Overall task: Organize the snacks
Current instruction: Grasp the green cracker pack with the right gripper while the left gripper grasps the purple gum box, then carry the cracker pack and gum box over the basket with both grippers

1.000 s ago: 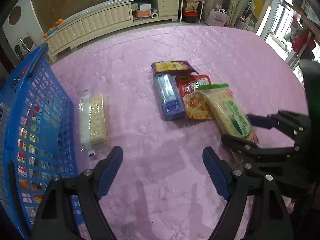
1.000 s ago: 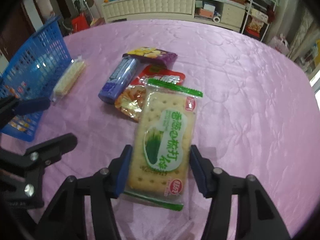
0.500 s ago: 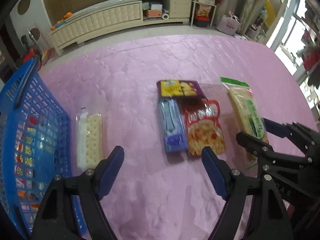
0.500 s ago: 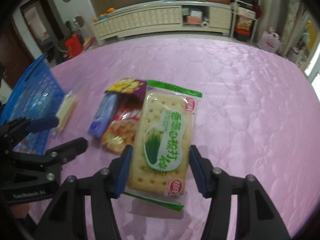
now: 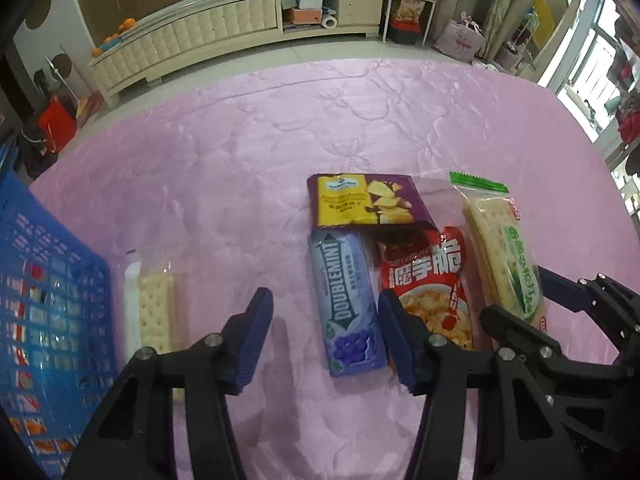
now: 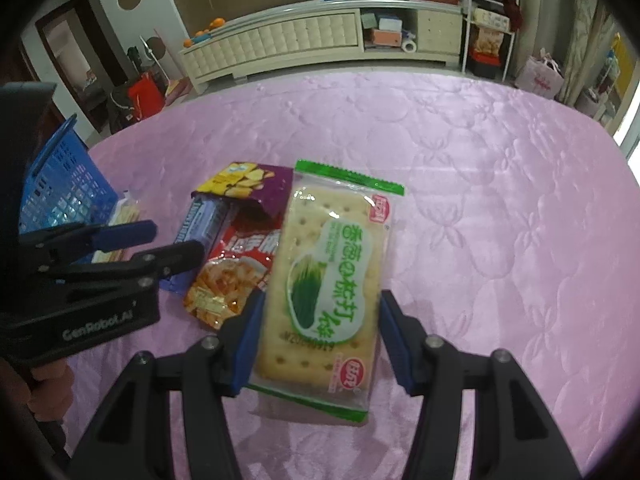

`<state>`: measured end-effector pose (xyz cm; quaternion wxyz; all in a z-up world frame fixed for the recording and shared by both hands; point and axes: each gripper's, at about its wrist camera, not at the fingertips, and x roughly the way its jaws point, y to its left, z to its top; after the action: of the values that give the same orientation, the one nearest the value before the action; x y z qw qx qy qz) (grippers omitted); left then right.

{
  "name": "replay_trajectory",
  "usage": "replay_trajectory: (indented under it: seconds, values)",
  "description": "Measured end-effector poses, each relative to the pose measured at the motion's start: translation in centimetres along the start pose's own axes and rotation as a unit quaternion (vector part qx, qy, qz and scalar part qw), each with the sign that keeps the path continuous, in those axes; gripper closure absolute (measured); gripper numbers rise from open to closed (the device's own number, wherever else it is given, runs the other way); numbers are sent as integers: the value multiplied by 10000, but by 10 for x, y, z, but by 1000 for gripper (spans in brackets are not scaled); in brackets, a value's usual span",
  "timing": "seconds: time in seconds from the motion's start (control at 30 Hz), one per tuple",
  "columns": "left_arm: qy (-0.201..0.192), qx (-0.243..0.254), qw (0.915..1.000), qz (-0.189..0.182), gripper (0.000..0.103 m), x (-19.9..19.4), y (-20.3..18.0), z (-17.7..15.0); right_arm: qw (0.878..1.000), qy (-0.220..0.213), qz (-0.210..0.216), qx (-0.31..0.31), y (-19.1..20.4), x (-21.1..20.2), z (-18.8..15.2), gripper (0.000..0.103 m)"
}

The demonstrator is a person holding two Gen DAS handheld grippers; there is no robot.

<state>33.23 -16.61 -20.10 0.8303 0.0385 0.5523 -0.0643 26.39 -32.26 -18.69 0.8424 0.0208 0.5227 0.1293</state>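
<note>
The green cracker pack (image 6: pixel 326 292) is pinched by the right hand-held gripper (image 6: pixel 320 340). The left hand-held gripper (image 5: pixel 326 340), jaws just narrowed yet spread, overlaps the Doublemint pack (image 5: pixel 348 304). The blue basket (image 5: pixel 48 312) is cut off at the surface's left edge.

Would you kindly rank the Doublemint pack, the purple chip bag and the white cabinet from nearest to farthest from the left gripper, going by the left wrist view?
1. Doublemint pack: just ahead of the left gripper, hard by its right finger.
2. Purple chip bag: past the pack's far end, slightly right.
3. White cabinet: off the pink cover, against the back wall.
</note>
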Motion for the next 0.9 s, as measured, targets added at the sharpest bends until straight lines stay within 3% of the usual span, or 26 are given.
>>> replay_trajectory:
  seconds: [0.07, 0.2, 0.37, 0.63, 0.9]
  values:
    - [46, 108, 9999, 41, 51, 4, -7, 4, 10000, 14, 11, -5, -3, 2, 2, 43]
    - [214, 133, 9996, -88, 72, 13, -14, 7, 10000, 48, 64, 46, -4, 4, 0, 43]
    - [159, 313, 9994, 79, 74, 13, -27, -2, 9998, 40, 167, 59, -4, 1, -3, 43]
    - [286, 46, 9994, -166, 74, -9, -22, -43, 9993, 268, 249, 99, 6, -6, -21, 43]
    - [-3, -105, 9991, -423, 74, -62, -12, -82, 9989, 379, 274, -63, 31, -40, -45, 43]
